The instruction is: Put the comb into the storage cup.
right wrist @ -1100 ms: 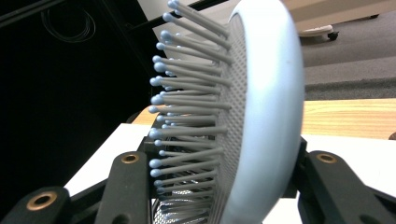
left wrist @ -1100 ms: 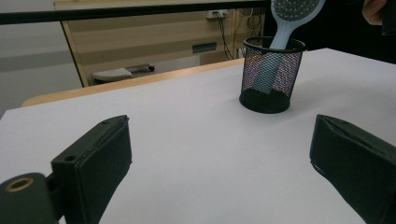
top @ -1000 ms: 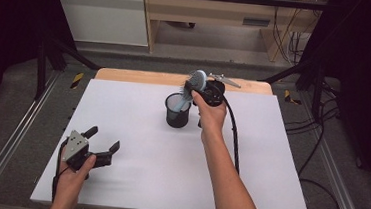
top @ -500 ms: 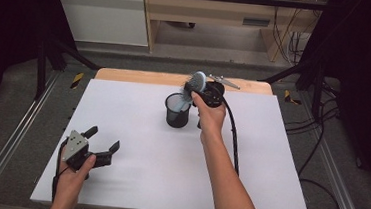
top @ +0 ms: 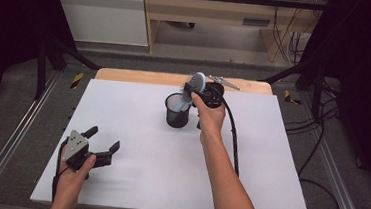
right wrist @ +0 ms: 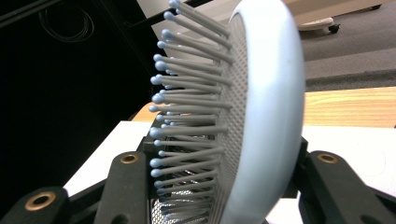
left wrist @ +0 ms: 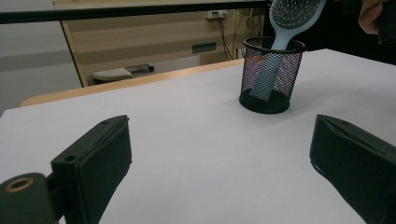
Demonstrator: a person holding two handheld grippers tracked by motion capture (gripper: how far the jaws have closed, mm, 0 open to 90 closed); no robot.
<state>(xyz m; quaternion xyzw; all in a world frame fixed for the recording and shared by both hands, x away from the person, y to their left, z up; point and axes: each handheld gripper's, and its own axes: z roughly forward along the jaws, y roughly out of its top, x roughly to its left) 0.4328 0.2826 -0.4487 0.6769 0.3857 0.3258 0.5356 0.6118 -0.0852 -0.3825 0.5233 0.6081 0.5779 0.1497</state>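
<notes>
A light blue hairbrush (top: 197, 80) stands tilted with its handle down in a black mesh cup (top: 177, 111) at the back middle of the white table (top: 142, 181). My right gripper (top: 194, 88) is shut on the brush head just above the cup's rim. In the right gripper view the bristles meet one jaw and the smooth back of the hairbrush (right wrist: 261, 93) meets the other, with my right gripper (right wrist: 219, 186) closed around it. My left gripper (top: 104, 137) rests open and holds nothing near the front left corner. The left gripper view has its jaws spread wide, left gripper (left wrist: 219, 154), facing the cup (left wrist: 268, 77) and hairbrush (left wrist: 294, 14).
A wooden strip (top: 140, 77) runs along the table's far edge. Metal rails (top: 15, 141) flank both sides, and cables (top: 314, 160) lie on the floor at the right. The right gripper's black cable (top: 233, 138) trails across the table beside the forearm.
</notes>
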